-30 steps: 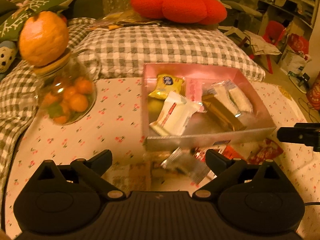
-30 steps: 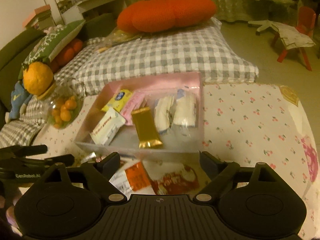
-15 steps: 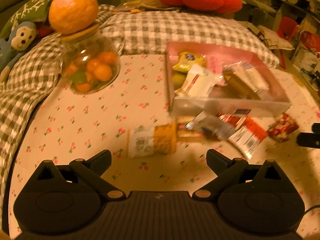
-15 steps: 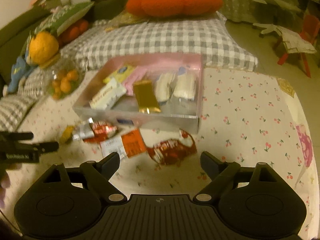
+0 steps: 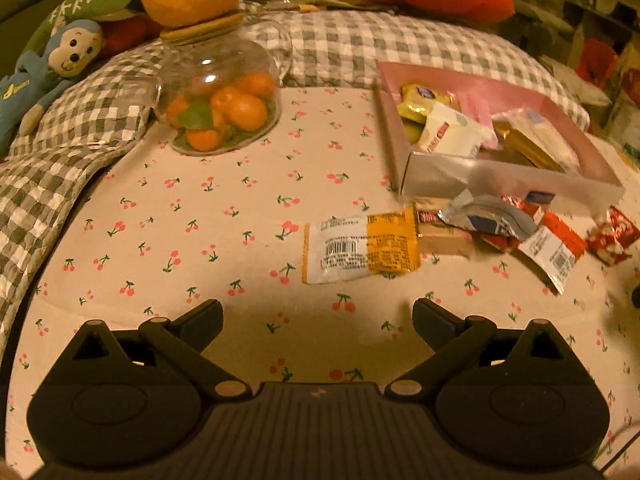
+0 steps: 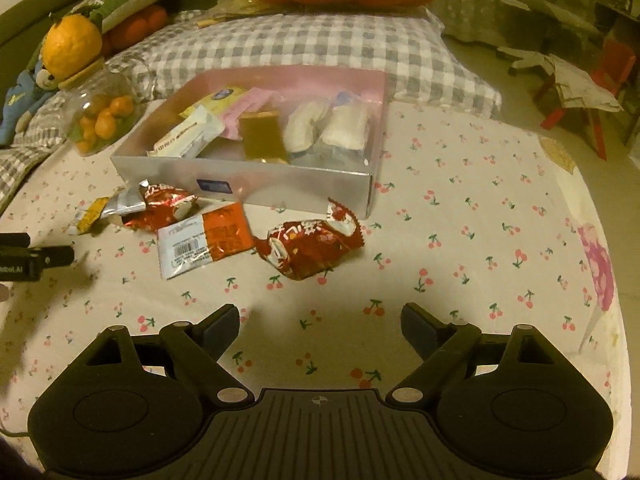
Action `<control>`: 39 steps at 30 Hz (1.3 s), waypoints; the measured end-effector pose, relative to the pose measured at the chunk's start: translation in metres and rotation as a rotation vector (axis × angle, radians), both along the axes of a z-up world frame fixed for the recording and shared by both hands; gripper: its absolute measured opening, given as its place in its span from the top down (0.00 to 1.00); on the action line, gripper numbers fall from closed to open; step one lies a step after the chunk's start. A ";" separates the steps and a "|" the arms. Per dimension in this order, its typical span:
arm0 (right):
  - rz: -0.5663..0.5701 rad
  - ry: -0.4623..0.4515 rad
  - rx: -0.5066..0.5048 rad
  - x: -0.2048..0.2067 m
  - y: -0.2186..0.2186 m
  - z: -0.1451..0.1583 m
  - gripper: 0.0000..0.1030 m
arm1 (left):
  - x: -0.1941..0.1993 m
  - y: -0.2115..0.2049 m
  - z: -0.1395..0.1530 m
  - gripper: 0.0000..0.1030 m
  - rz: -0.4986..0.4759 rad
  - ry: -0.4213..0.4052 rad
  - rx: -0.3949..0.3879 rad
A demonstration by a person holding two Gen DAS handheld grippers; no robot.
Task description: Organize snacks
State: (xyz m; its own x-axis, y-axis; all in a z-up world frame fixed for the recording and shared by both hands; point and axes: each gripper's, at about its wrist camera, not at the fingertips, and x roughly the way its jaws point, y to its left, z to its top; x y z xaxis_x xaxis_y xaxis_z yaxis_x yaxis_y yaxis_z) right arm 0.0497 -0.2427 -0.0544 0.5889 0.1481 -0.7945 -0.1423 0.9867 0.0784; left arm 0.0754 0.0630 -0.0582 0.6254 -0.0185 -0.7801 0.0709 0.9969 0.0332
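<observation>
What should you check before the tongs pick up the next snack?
1. Left tongs open with nothing in them: ok.
2. Right tongs open with nothing in them: ok.
3. Snacks left outside the box: not ok. The yellow-and-white packet, the orange-and-white packet and the red wrapper lie on the cherry cloth.
4. Red wrapper free of other snacks: ok, it lies apart.
5. Space in the box: cannot tell, it already holds several snacks.
6. Glass jar away from the loose snacks: ok.
</observation>
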 end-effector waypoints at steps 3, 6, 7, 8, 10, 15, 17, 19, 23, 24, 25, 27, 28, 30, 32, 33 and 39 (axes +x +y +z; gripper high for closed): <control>0.016 -0.014 -0.006 -0.001 0.004 -0.001 0.13 | 0.002 -0.007 -0.002 0.02 -0.021 -0.052 0.019; 0.032 -0.036 -0.010 0.000 0.008 -0.002 0.13 | 0.009 -0.011 -0.006 0.04 -0.060 -0.066 0.010; 0.033 -0.041 -0.005 0.001 0.009 -0.002 0.13 | 0.011 -0.012 -0.008 0.04 -0.069 -0.072 0.009; 0.031 -0.043 0.000 0.003 0.008 -0.002 0.13 | 0.012 -0.012 -0.009 0.04 -0.078 -0.078 0.007; 0.020 -0.047 0.014 0.006 0.007 -0.003 0.13 | 0.015 -0.013 -0.011 0.03 -0.095 -0.089 0.002; -0.021 -0.063 0.046 0.017 0.003 -0.002 0.13 | 0.020 -0.014 -0.013 0.03 -0.132 -0.103 0.001; -0.045 -0.065 0.069 0.022 0.002 -0.002 0.13 | 0.021 -0.014 -0.012 0.03 -0.149 -0.117 -0.003; -0.070 -0.063 0.088 0.028 0.001 -0.003 0.13 | 0.024 -0.016 -0.012 0.06 -0.167 -0.118 0.001; -0.119 -0.058 0.108 0.038 0.002 -0.006 0.13 | 0.030 -0.019 -0.016 0.14 -0.181 -0.104 0.024; -0.134 -0.056 0.111 0.041 0.002 -0.007 0.13 | 0.032 -0.019 -0.017 0.17 -0.177 -0.096 0.025; -0.146 -0.053 0.116 0.042 0.002 -0.008 0.13 | 0.033 -0.019 -0.018 0.17 -0.176 -0.090 0.021; -0.167 -0.049 0.125 0.046 0.001 -0.010 0.13 | 0.033 -0.018 -0.018 0.17 -0.173 -0.089 0.012; -0.177 -0.048 0.124 0.047 0.000 -0.011 0.13 | 0.033 -0.017 -0.018 0.18 -0.174 -0.088 0.009; -0.192 -0.044 0.121 0.050 -0.001 -0.013 0.13 | 0.033 -0.017 -0.017 0.22 -0.183 -0.086 0.001; -0.204 -0.041 0.114 0.051 -0.004 -0.016 0.13 | 0.031 -0.016 -0.017 0.29 -0.200 -0.085 -0.006; -0.206 -0.040 0.110 0.052 -0.006 -0.018 0.13 | 0.030 -0.015 -0.016 0.34 -0.206 -0.088 -0.008; -0.231 -0.050 0.084 0.049 -0.022 -0.022 0.13 | 0.025 -0.009 -0.014 0.40 -0.223 -0.088 -0.007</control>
State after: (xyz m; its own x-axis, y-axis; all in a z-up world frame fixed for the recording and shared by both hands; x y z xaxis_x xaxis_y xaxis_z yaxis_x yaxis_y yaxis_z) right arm 0.0988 -0.2651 -0.0762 0.6529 0.0692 -0.7543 0.0810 0.9837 0.1603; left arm 0.1003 0.0544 -0.0721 0.6710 -0.1690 -0.7219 0.2867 0.9571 0.0425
